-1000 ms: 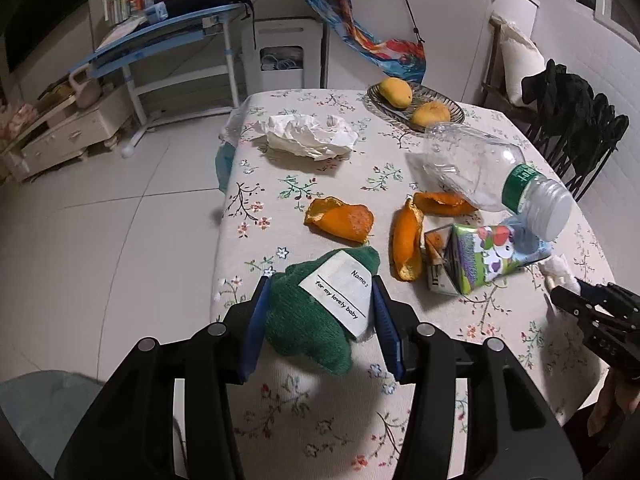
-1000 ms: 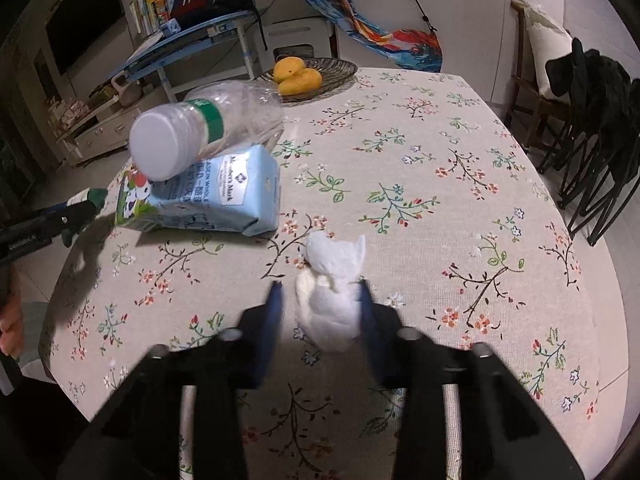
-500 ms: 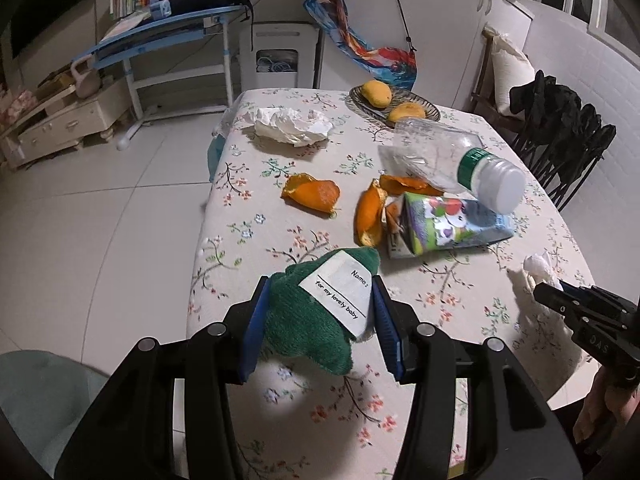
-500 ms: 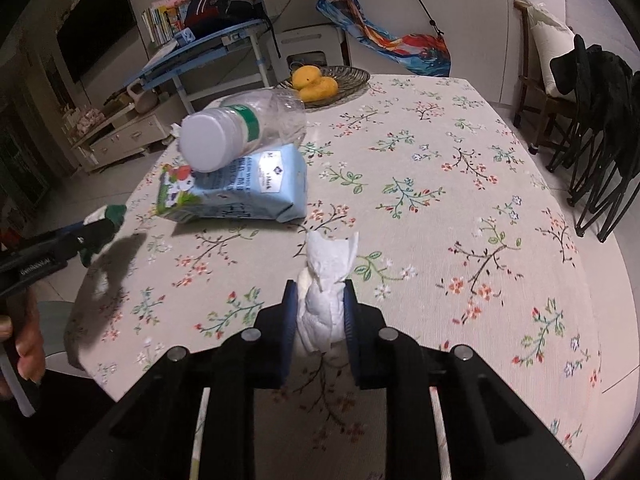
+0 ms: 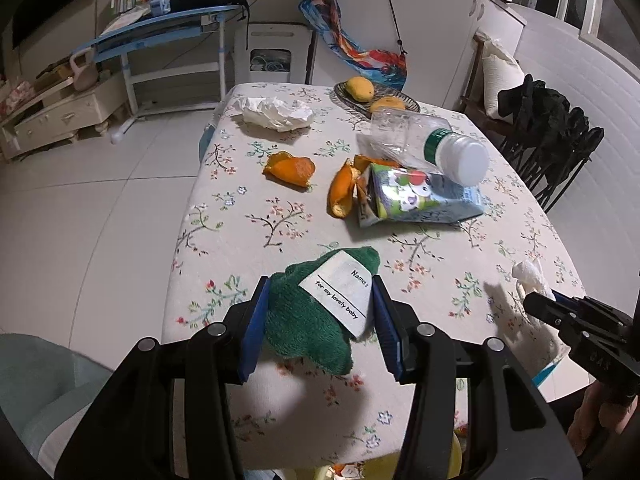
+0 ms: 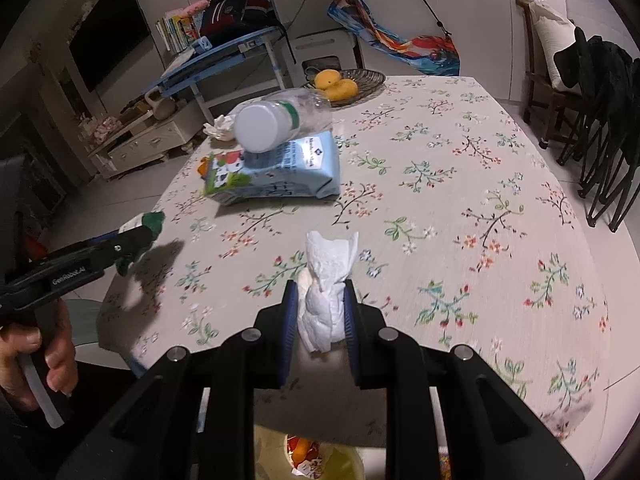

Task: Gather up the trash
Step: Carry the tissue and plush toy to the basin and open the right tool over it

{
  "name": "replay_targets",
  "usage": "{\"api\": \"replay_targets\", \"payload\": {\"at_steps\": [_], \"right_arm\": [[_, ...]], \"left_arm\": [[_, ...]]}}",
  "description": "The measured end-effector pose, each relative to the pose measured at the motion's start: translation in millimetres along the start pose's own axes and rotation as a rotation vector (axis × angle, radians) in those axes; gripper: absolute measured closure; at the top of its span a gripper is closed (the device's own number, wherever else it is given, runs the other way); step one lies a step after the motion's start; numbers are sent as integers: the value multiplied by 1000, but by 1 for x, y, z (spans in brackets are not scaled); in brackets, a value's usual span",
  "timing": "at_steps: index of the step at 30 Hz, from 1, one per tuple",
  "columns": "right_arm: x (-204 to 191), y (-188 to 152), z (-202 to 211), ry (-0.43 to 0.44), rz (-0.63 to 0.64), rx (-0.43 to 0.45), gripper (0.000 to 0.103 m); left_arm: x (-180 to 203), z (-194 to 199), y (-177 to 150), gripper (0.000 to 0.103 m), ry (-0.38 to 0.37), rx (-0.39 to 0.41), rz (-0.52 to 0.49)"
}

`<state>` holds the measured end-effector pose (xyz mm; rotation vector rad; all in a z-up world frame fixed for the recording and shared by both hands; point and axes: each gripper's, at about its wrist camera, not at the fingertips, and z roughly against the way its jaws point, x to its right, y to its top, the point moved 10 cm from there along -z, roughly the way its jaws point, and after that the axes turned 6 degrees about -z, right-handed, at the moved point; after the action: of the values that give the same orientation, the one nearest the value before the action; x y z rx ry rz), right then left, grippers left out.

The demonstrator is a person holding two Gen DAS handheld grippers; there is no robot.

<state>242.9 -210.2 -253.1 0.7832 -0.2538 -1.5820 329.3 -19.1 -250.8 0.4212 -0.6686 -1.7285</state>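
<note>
Hovering past the table's near edge, the right gripper [image 6: 321, 316] pinches the tissue [image 6: 326, 300] upright; bin [image 6: 320, 456] waits at six o'clock below. Left gripper [image 5: 318, 322] clamps the green cloth [image 5: 312, 320].

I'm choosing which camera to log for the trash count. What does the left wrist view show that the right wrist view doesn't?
Only the left wrist view shows the two orange peels and the label on the green cloth that the left gripper holds. Only the right wrist view shows the bin under the table edge and the tissue clamped in the right gripper. Both show the milk carton, bottle and fruit basket.
</note>
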Motion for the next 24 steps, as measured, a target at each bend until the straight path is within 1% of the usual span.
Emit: {"api": "replay_targets", "payload": {"at_steps": [5,15,24], "right_arm": [[-7,-10,10,22,0,6,80],[-23,-42,33,78,-6,4,80],[-33,-69,48,100,-7,-7,80]], "left_arm": [[6,8,-10,56,-16,10,10],[22,28,-40,56,-51,17,30],[35,45,-60,56,-46,35,4]]}}
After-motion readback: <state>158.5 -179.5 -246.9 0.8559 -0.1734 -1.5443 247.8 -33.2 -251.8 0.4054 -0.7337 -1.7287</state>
